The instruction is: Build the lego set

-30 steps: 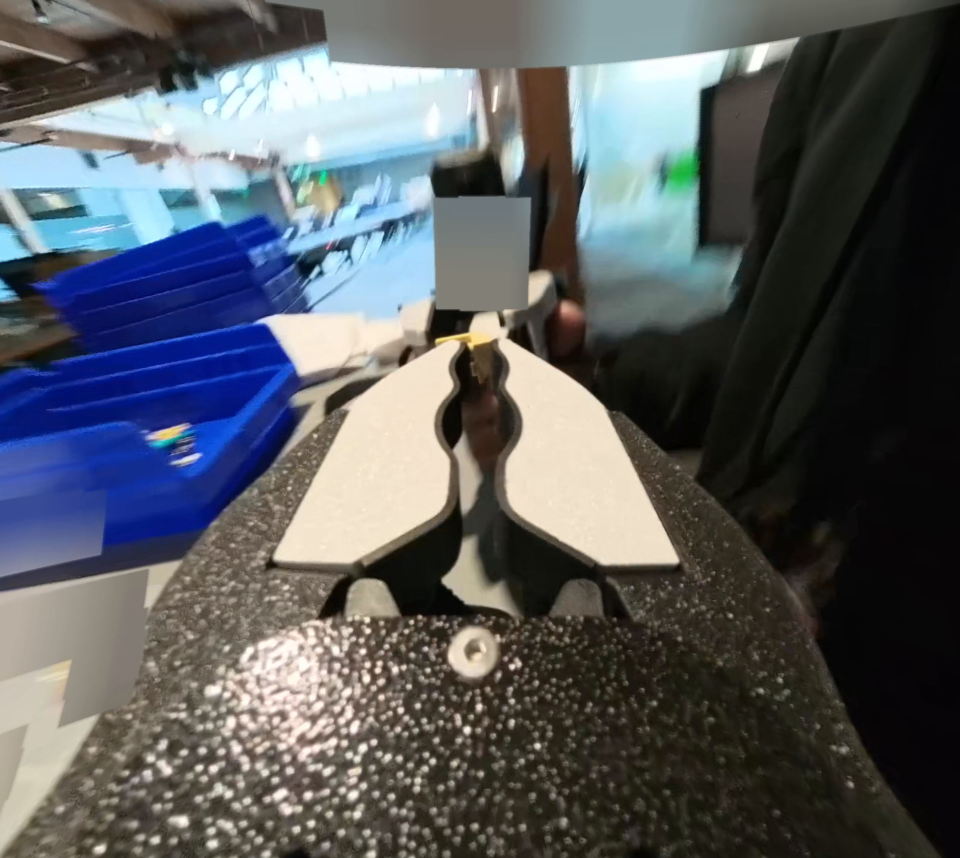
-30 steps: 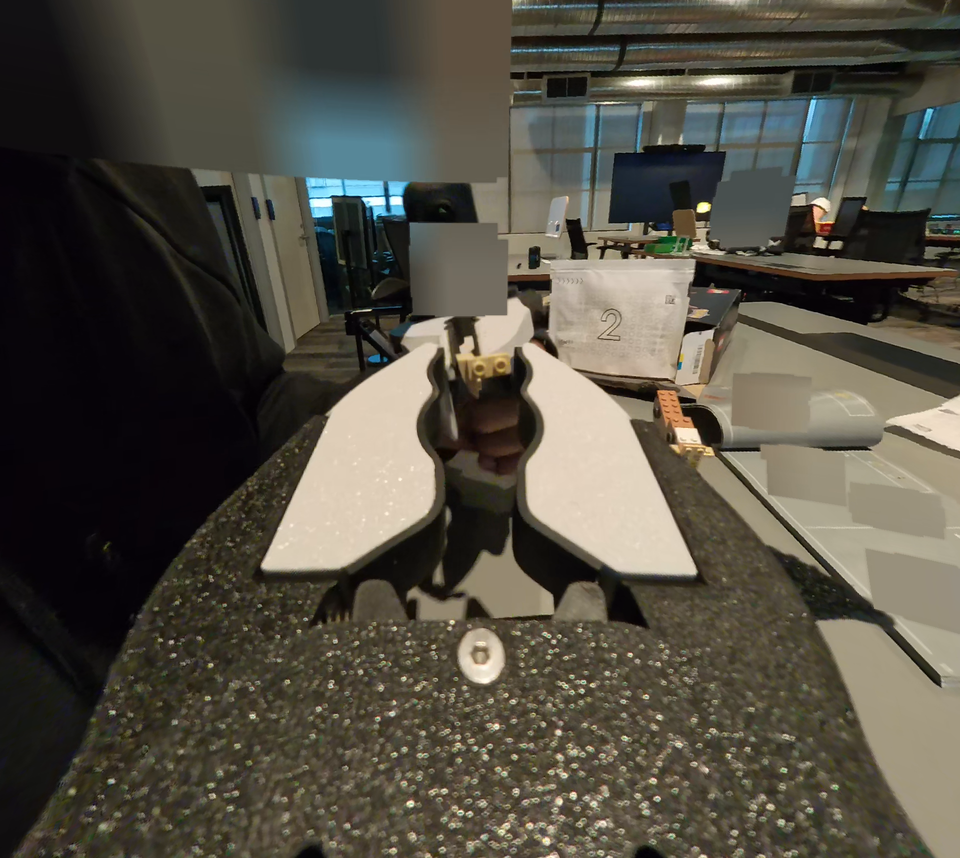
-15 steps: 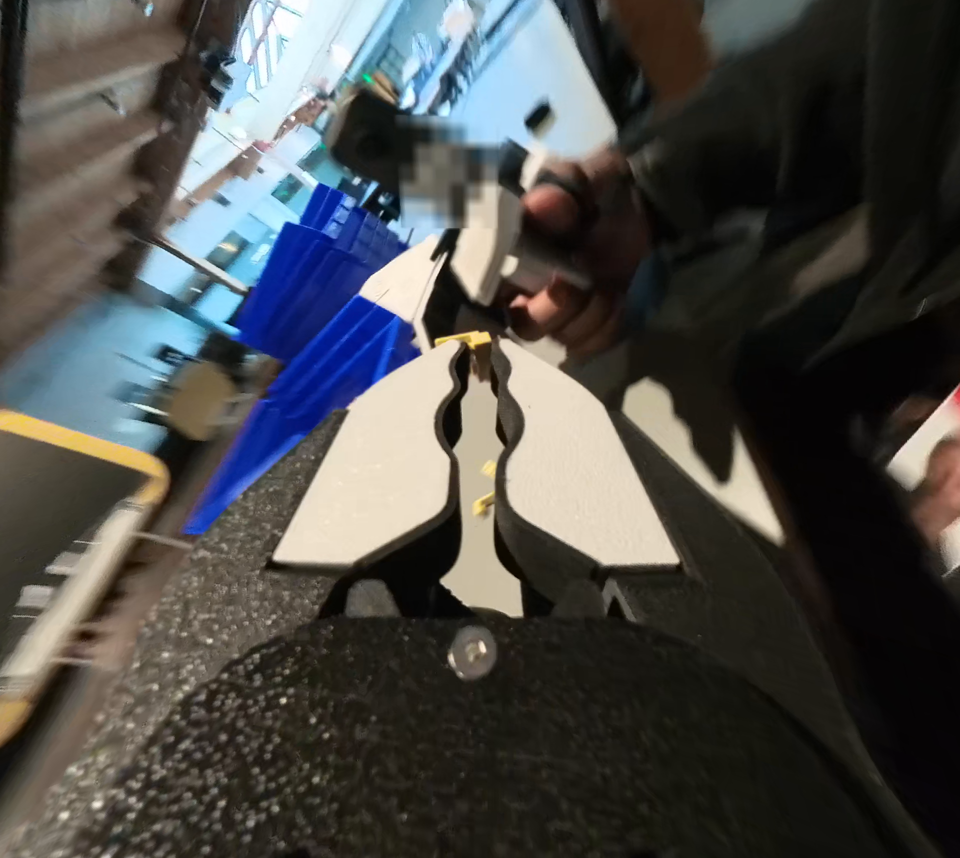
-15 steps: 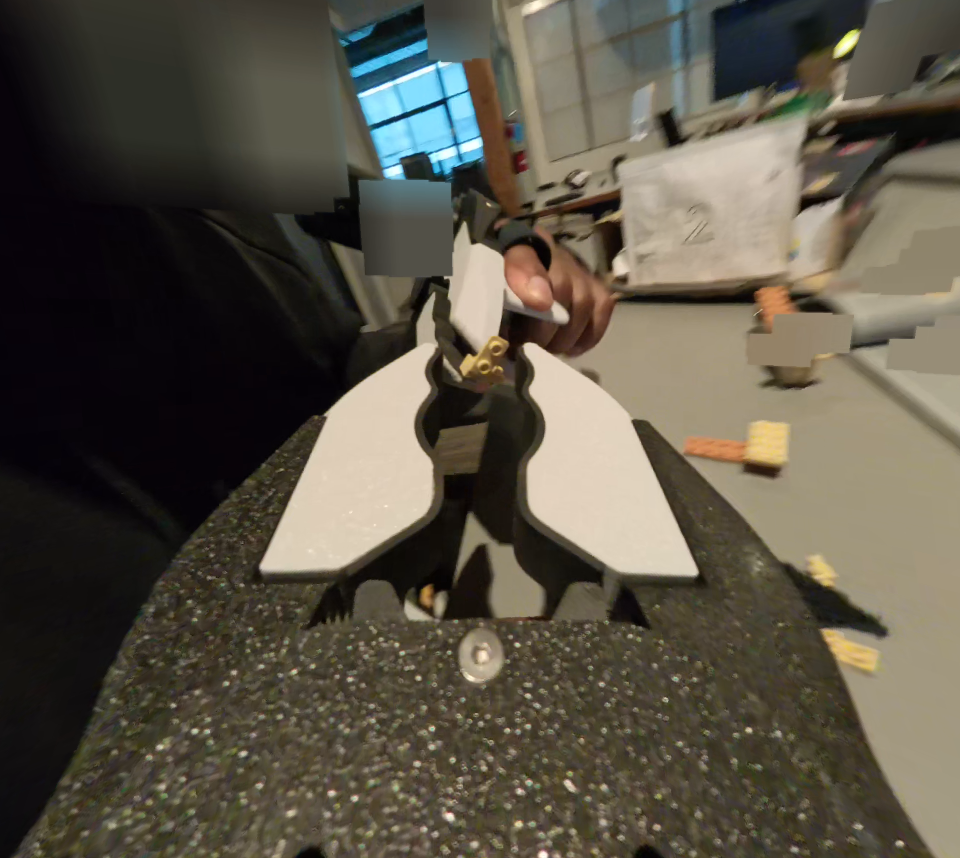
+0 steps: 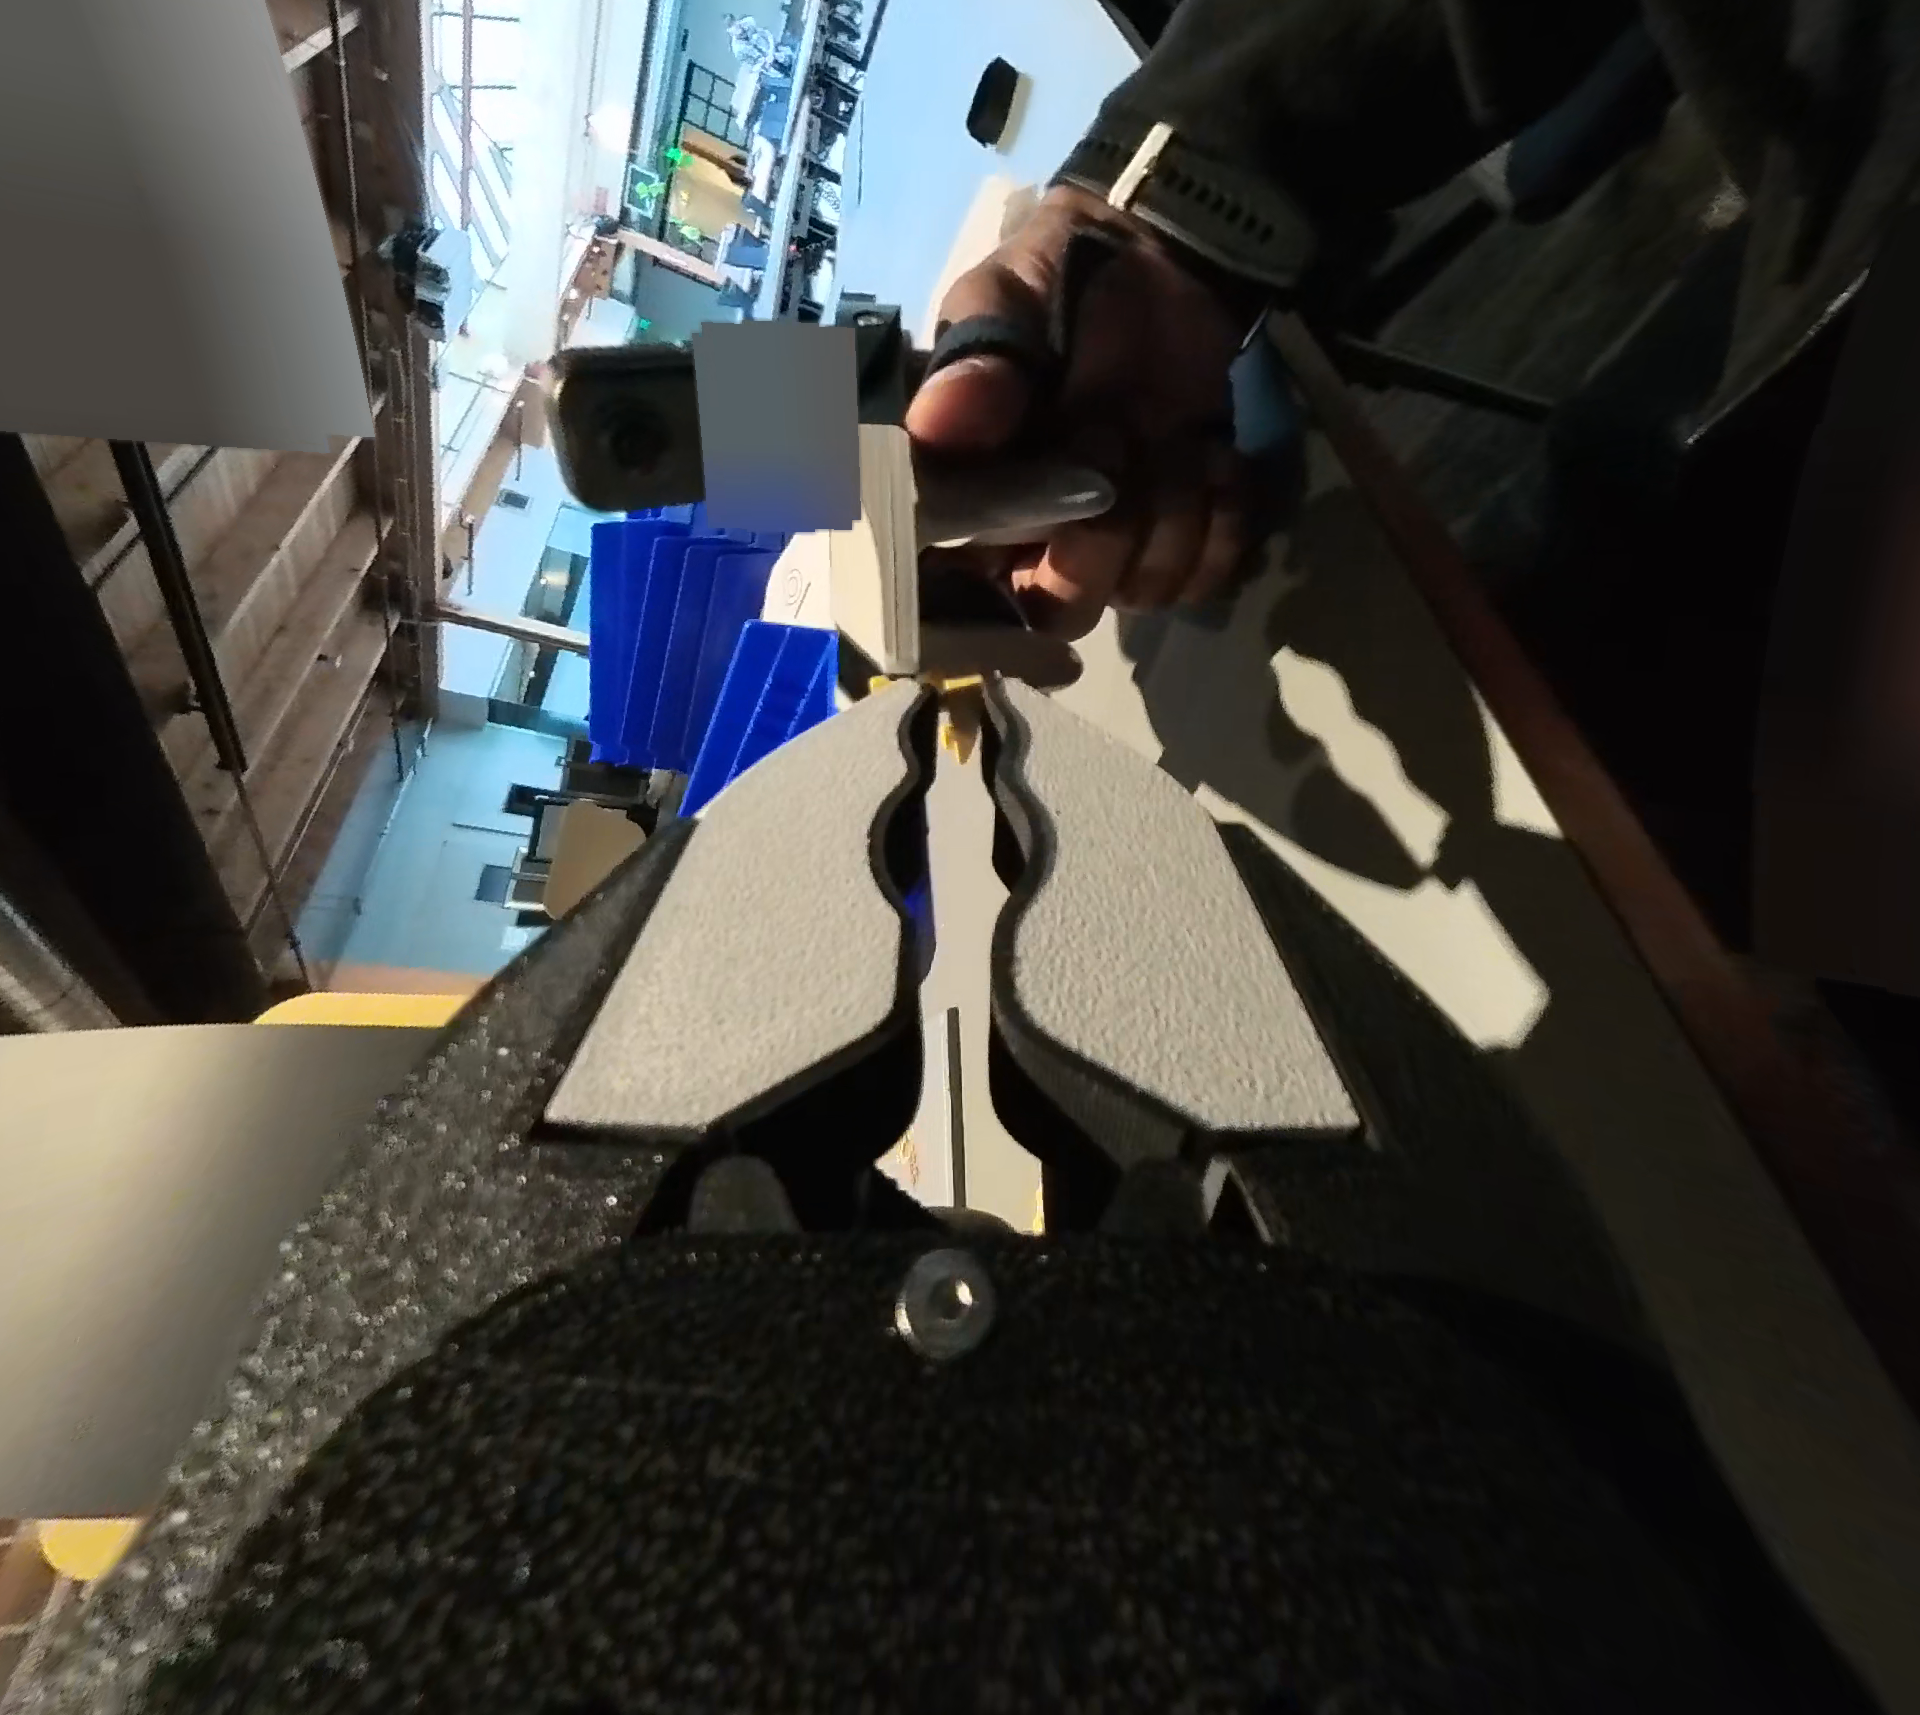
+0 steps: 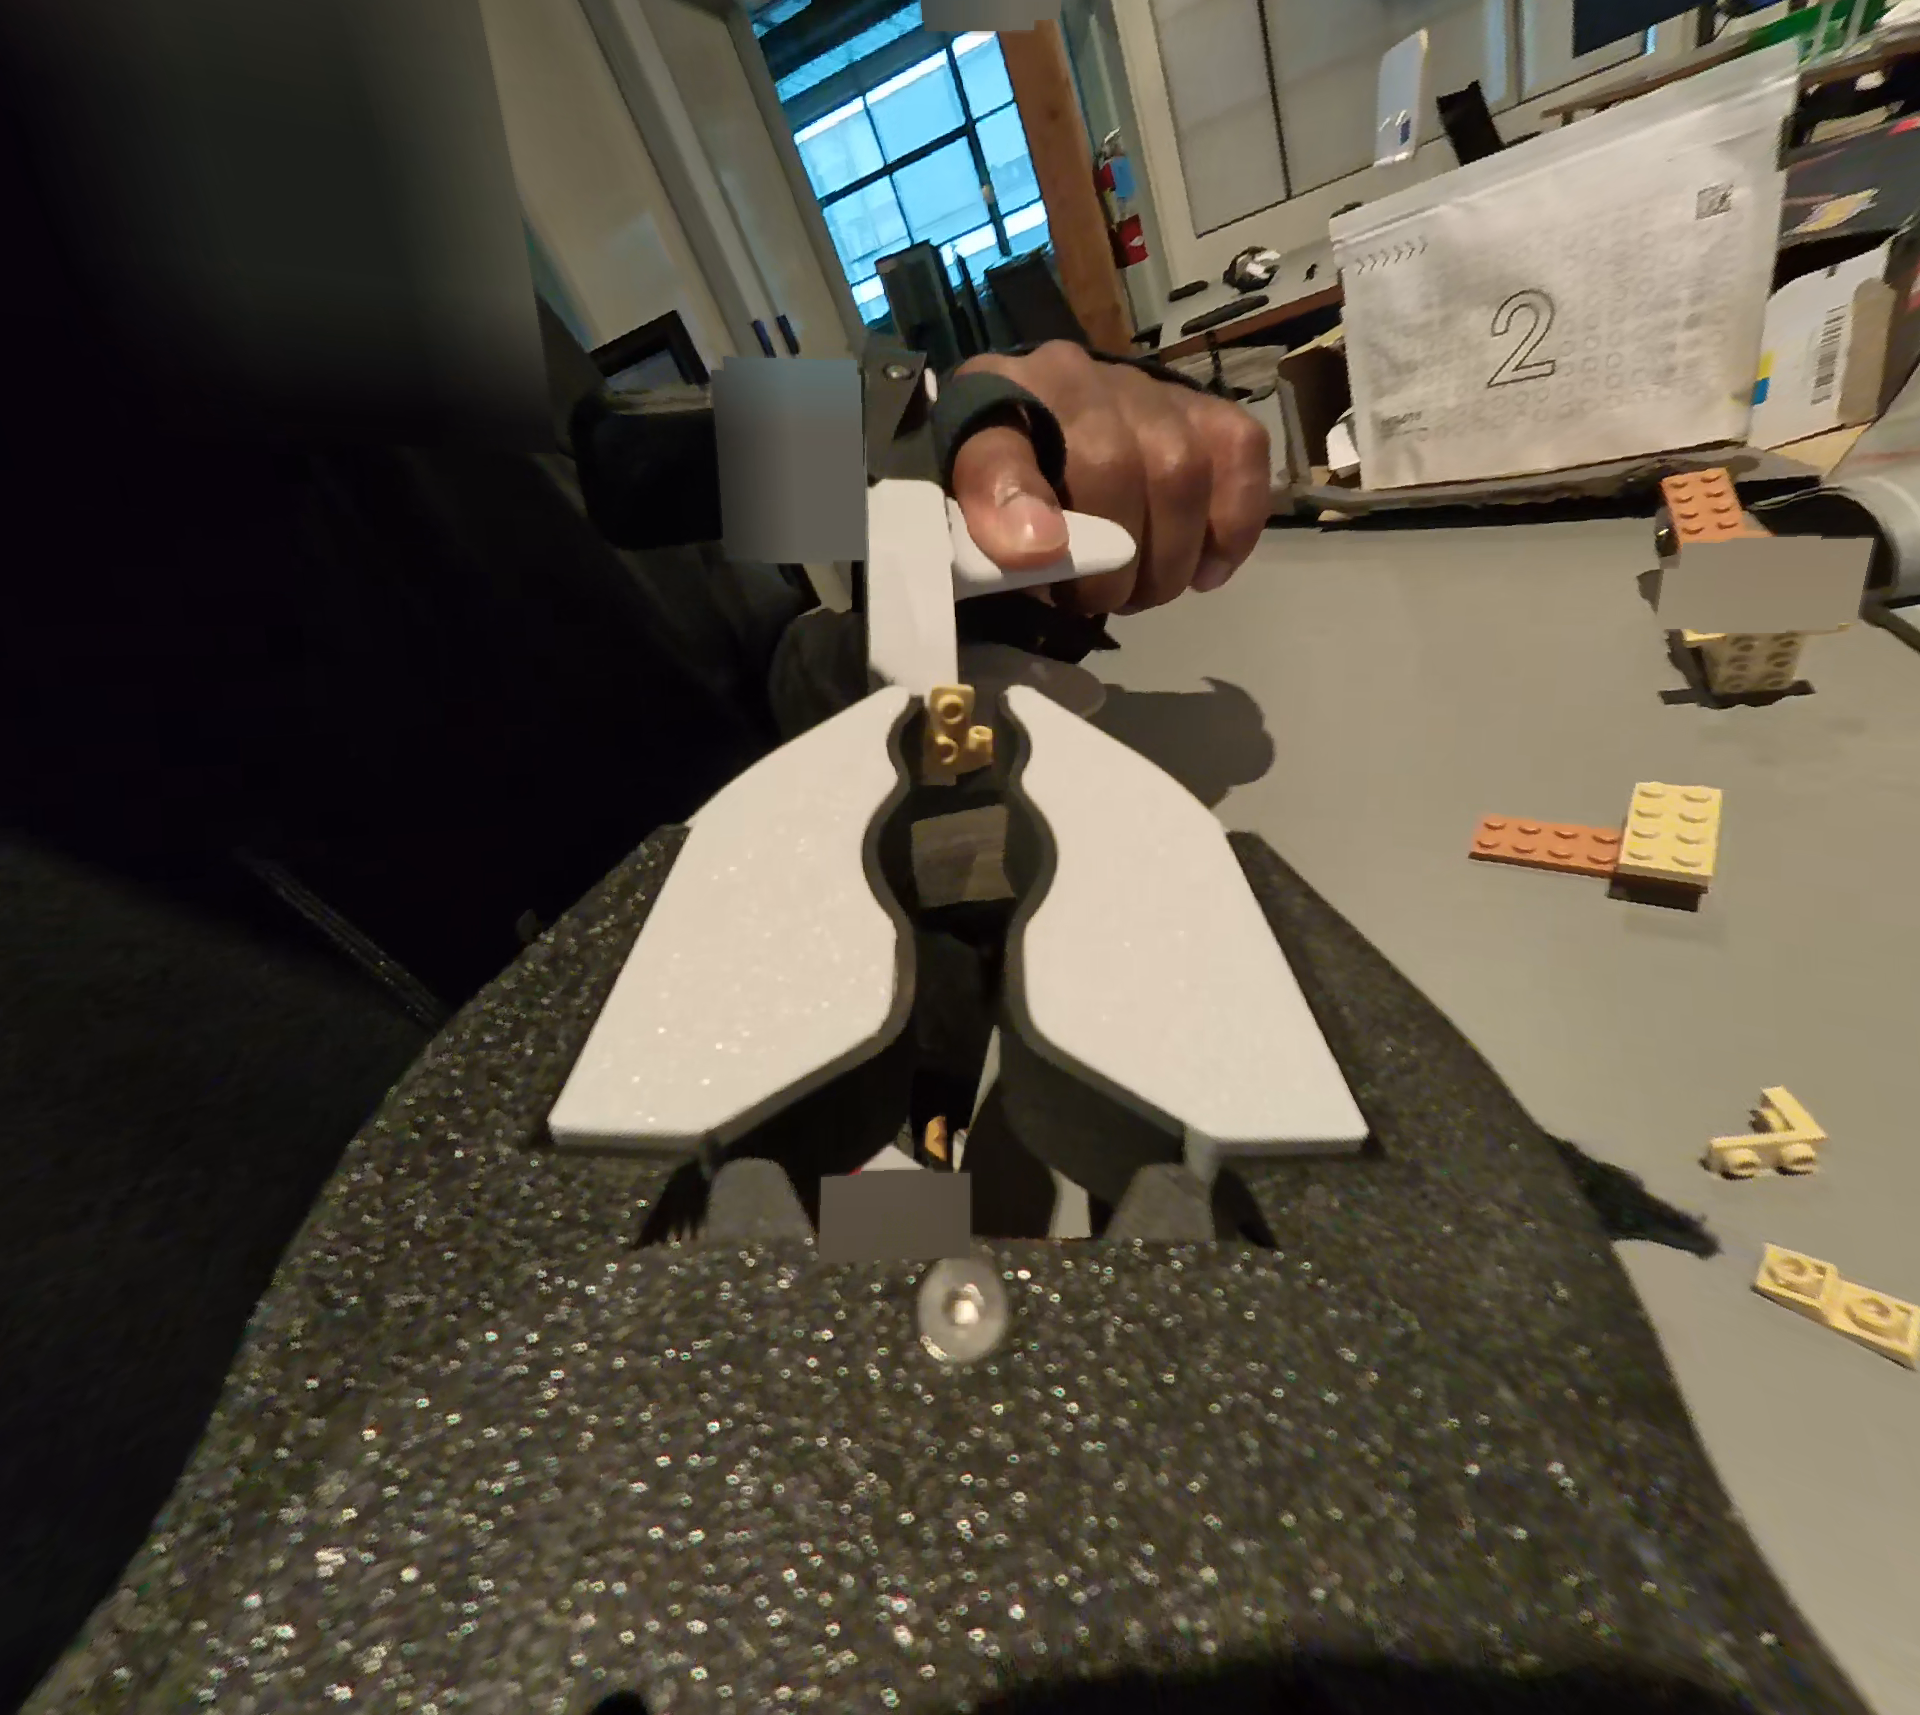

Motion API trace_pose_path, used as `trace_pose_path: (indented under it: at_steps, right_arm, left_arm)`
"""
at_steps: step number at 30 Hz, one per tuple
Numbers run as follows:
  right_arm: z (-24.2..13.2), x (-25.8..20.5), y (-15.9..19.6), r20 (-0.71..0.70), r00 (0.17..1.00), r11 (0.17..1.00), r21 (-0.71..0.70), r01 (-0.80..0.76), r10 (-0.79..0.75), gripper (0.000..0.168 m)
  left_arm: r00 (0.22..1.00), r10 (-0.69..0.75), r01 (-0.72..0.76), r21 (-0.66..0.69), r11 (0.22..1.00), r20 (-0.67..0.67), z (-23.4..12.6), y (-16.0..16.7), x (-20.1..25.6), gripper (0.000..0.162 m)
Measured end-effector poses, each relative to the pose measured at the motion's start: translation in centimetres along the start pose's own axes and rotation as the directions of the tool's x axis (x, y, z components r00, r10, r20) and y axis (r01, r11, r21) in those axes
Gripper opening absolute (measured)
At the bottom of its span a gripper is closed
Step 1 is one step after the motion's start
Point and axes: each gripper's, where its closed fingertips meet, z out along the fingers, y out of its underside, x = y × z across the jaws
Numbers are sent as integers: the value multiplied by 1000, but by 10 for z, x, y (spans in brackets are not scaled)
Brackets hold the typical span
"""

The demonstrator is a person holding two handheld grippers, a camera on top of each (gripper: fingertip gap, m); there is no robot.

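Tan piece (image 6: 954, 732) half-hidden between claws

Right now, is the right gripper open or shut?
Shut: the right gripper has its fingertips pinched on a small tan lego piece, held above the grey table.

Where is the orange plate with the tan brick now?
In the right wrist view, the orange plate with the tan brick lies on the grey table, right of the right gripper.

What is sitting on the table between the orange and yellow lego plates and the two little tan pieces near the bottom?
In the right wrist view, one small tan angled piece lies between the joined orange and yellow plates and the tan pair; the rest is bare grey table.
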Motion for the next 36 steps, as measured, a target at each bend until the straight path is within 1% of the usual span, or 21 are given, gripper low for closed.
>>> trace_pose_path:
  at_steps: [2, 5, 9, 12, 15, 17, 19, 21, 24, 26, 31, 36]
  right_arm:
    - [1, -1, 2, 8, 1000, 1000, -10, -5, 5, 9]
    - [1, 1, 2, -1, 1000, 1000, -12, -10, 10, 8]
    - [0, 5, 3, -34, 999, 1000, -22, 0, -1, 8]
    - [-8, 17, 8, -119, 992, 997, -77, 27, -36, 7]
    - [-26, 39, 22, -270, 955, 973, -224, 58, -119, 7]
    - [-31, 43, 22, -293, 948, 970, -237, 56, -127, 7]
    - [-32, 47, 22, -306, 946, 973, -228, 40, -110, 7]
    - [-37, 54, 25, -344, 931, 965, -262, 30, -122, 7]
    - [-59, 79, 34, -479, 859, 930, -368, -11, -180, 7]
    - [-68, 91, 39, -530, 826, 910, -411, -53, -191, 6]
    - [-71, 102, 50, -576, 795, 880, -460, -123, -190, 7]
    - [-75, 108, 54, -617, 767, 872, -459, -169, -176, 7]
  left_arm:
    - [1000, 10, -10, -3, 1000, -3, 0, 1, 1, 7]
    - [1000, 11, -11, -6, 1000, 0, 0, 3, 1, 8]
    - [999, -38, 37, 7, 999, 13, 0, 7, 2, 8]
    - [992, -117, 117, 4, 993, 47, 0, 17, -3, 14]
    - [977, -203, 208, -67, 976, 65, 3, 38, -3, 8]
    - [969, -238, 242, -83, 967, 60, 8, 46, 0, 3]
    - [963, -261, 267, -108, 958, 60, 13, 52, 4, 6]
    - [958, -277, 284, -143, 948, 72, 16, 60, 6, 9]
    - [943, -318, 329, -151, 932, 97, 17, 66, 5, 10]
    - [934, -341, 355, -145, 924, 110, 19, 69, 5, 10]
    - [927, -352, 369, -150, 917, 129, 24, 74, 10, 12]
    - [919, -362, 385, -163, 908, 153, 27, 79, 11, 11]
